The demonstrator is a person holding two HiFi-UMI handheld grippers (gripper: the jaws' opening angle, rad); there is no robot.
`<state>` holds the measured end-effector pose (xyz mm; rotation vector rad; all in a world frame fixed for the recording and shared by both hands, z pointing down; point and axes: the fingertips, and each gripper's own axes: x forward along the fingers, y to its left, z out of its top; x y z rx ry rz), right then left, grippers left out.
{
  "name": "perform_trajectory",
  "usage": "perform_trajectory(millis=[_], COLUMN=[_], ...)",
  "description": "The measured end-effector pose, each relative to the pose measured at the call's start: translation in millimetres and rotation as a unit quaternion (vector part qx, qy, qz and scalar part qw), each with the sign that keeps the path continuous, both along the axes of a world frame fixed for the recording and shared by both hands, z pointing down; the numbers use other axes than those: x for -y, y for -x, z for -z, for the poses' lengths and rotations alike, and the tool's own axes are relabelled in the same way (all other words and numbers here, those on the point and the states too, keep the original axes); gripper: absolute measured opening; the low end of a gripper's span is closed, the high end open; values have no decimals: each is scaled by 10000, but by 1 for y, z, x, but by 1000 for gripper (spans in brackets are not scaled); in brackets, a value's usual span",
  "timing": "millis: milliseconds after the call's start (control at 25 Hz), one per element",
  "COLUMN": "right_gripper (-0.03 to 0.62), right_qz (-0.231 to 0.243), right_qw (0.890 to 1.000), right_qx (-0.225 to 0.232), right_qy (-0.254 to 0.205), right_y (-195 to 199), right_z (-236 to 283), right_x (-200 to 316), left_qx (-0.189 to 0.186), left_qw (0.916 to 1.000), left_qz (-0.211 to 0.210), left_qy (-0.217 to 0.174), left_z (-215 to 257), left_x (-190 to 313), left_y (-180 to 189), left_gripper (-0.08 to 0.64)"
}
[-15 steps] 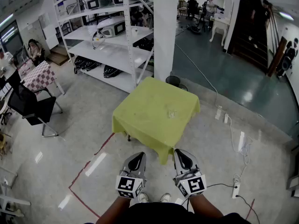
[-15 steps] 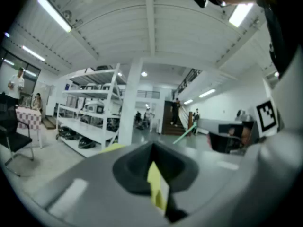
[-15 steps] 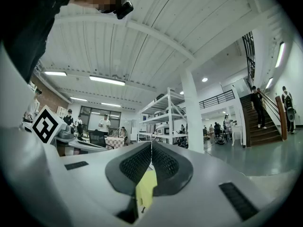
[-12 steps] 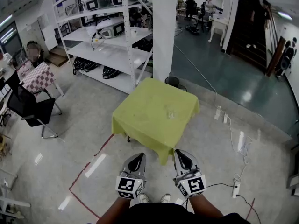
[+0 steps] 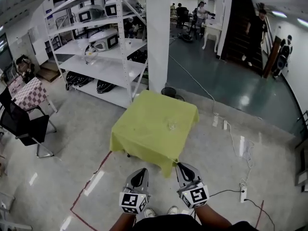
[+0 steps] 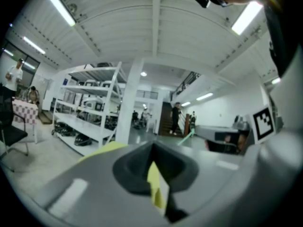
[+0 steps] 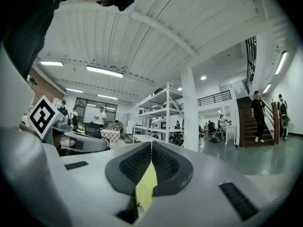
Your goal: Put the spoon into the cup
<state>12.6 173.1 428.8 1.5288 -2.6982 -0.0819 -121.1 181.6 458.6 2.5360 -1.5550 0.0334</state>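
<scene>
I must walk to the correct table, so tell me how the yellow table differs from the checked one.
The yellow table wears a plain cloth; the checked table a red-and-white pattern. The yellow table stands straight ahead; the checked table sits far left, next to a black chair. The yellow table carries a small clear cup; nothing can be made out on the checked table. Both have cloths hanging over their edges.

A square table (image 5: 144,141) draped in a yellow-green cloth (image 5: 139,121) stood on a glossy pale floor (image 5: 72,143), turned so one corner pointed near. A small clear cup (image 5: 172,126) sat right of the cloth's centre, too small for detail. A red line (image 5: 89,179) marked the floor near-left of the table.
</scene>
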Motion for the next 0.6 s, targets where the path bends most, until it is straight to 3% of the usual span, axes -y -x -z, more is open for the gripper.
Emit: perform_trajectory(millis=[240, 600], right_gripper=[11, 11], right_qz=[-304, -450], right_qw=[9995, 9990], right_qx=[37, -34], right_qy=[5, -33], right_y=[10, -9], right_z=[-7, -4], right_x=[2, 12], left_qx=[-54, -132], left_qw=[9998, 9990], left_qz=[-186, -367], left_qy=[-62, -207], left_z=[-5, -2], left_x=[4, 21], left_y=[12, -3], left_gripper=[5, 5])
